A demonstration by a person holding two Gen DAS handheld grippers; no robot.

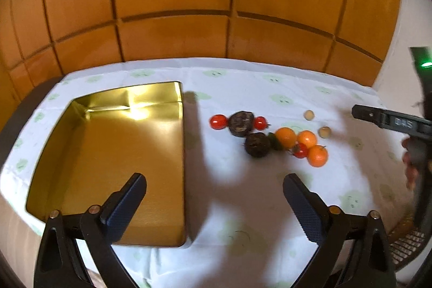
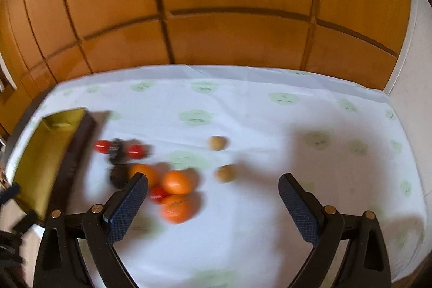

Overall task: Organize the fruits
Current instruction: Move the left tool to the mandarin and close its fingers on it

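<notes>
Behind the spread-apart right gripper (image 2: 213,188), blurred oranges (image 2: 176,181); left gripper (image 1: 214,186) likewise apart.

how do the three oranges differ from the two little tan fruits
The oranges are bright orange and clearly larger; the tan fruits are pale brown and small. The oranges huddle together touching a tomato; the tan fruits lie apart, each alone. Both kinds are round and rest on the tablecloth, outside the gold tin.

Glossy gold metal tin (image 1: 162,161), cloth tablecloth (image 1: 243,196)
</notes>
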